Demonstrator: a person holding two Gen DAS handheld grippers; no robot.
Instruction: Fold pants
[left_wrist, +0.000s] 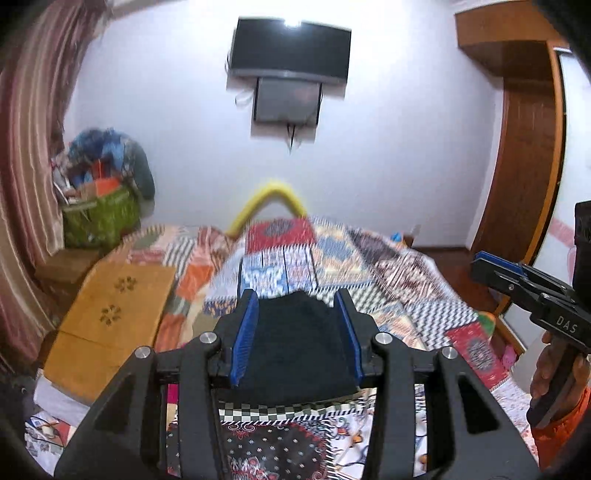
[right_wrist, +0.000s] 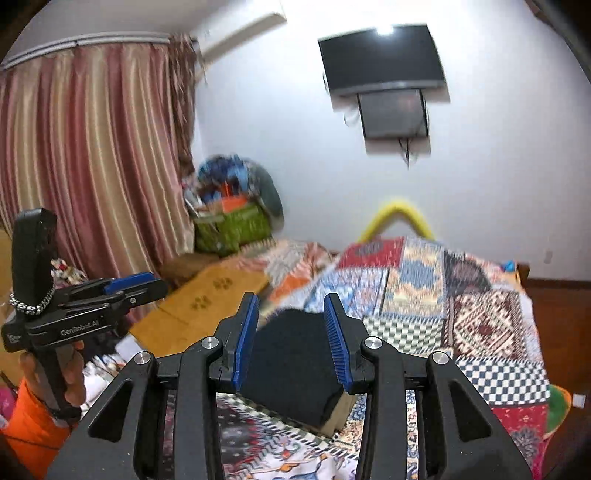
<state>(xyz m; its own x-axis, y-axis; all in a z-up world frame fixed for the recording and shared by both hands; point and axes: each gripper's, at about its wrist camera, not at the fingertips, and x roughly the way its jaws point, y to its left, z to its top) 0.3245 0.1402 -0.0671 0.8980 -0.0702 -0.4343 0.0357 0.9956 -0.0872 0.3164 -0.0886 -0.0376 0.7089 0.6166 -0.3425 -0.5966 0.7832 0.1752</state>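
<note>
I see my left tongs (left_wrist: 299, 328) partly open around dark pants (left_wrist: 299, 350), the blue pads (left_wrist: 243, 336) beside the cloth; a firm grip I cannot tell. My right tongs (right_wrist: 291, 339) likewise frame the pants (right_wrist: 291, 365) above the patchwork bed (right_wrist: 480, 314).

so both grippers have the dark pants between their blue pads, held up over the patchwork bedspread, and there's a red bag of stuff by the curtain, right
Not quite: the bag by the curtain is green, not red, as the right wrist view shows. The rest stands: the left gripper and the right gripper each have the dark pants between their blue pads, over the patchwork bedspread.
</note>
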